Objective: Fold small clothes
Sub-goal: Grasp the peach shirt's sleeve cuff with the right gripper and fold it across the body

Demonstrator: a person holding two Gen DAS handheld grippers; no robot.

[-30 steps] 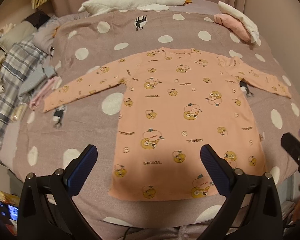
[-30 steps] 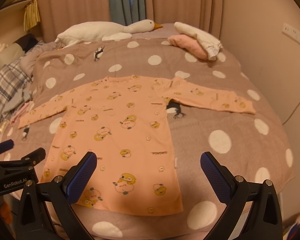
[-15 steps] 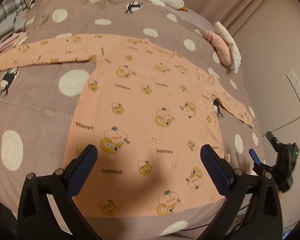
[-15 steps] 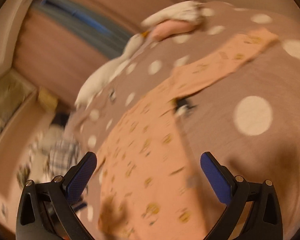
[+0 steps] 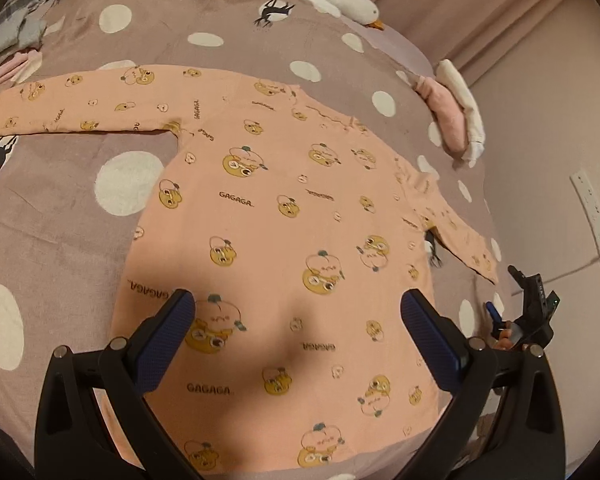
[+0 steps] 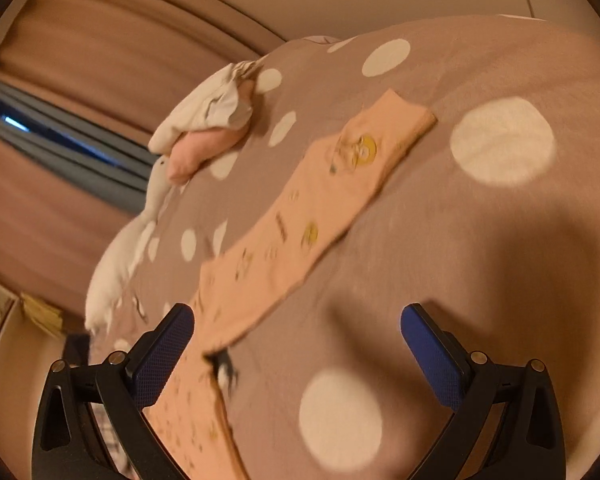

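Hovering my left gripper [image 5: 298, 330] over the lower body of the peach shirt [image 5: 284, 216], jaws spread wide, gripping nothing. My right gripper [image 6: 298, 338] hangs likewise wide apart and empty, above the shirt's right sleeve [image 6: 328, 200]. Shirt lies flat, sleeves outstretched, on the dotted bedspread [image 5: 60, 216]. No containers in view.
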